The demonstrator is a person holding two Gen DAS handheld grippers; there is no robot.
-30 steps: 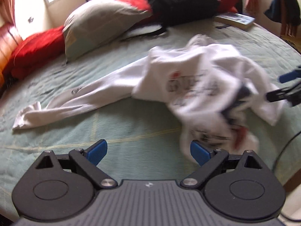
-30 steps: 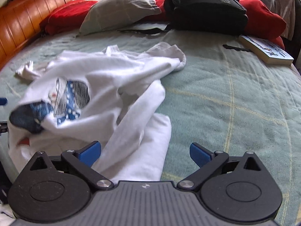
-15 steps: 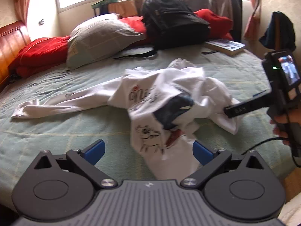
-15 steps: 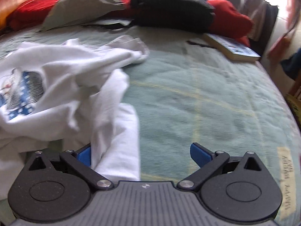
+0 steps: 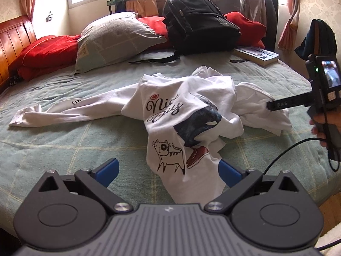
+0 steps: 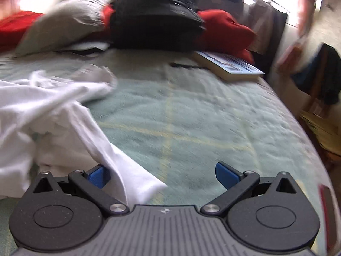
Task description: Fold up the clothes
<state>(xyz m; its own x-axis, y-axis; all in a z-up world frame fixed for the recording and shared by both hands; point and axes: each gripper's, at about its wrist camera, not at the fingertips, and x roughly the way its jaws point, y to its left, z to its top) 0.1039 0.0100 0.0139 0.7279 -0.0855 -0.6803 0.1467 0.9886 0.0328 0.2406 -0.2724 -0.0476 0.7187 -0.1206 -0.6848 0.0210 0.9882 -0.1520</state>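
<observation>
A white long-sleeved shirt (image 5: 187, 111) with a cat print and script lettering lies crumpled on the green blanket (image 5: 64, 149), one sleeve stretched out to the left. My left gripper (image 5: 168, 171) is open, its blue pads either side of the shirt's near hem, which hangs over the bed edge. My right gripper (image 6: 163, 175) is open too, low over the blanket; a white fold of the shirt (image 6: 42, 115) lies over its left finger. From the left wrist view the right gripper's body (image 5: 324, 89) appears at the far right, held by a hand.
A grey pillow (image 5: 115, 40), red bedding (image 5: 42, 53) and a black backpack (image 5: 198, 34) line the head of the bed. A book (image 5: 257, 55) lies at the back right. A wooden headboard (image 5: 12, 36) stands at the left. A cable (image 5: 283, 155) trails at the right.
Both grippers have pulled back and risen. The shirt has settled onto the blanket, print side up. The right wrist view has swung right and is blurred by motion.
</observation>
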